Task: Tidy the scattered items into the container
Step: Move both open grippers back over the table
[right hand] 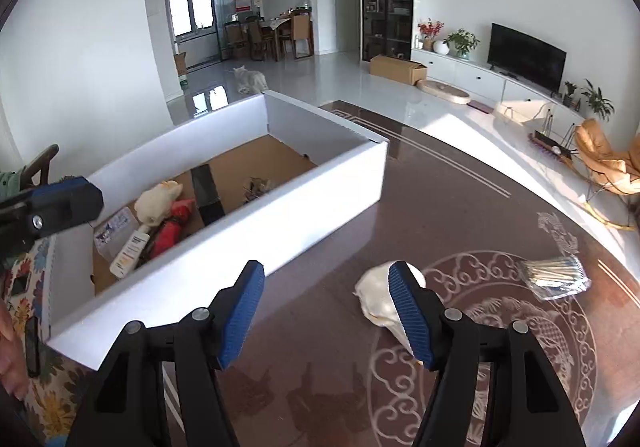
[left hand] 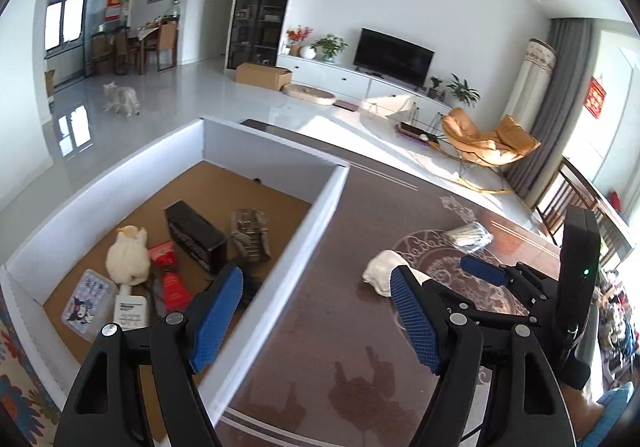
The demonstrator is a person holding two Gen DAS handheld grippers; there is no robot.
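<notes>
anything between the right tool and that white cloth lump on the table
Nothing visible. The right tool is open and empty, and the white cloth lump lies on bare table just beyond it, partly behind its right finger.

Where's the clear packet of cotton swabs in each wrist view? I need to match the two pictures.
Left wrist: packet of cotton swabs right of centre, on the table's round pattern, beyond the white cloth lump.
Right wrist: packet far right, mid-height, same pattern.
Shared landmark: white box, left of both.
</notes>
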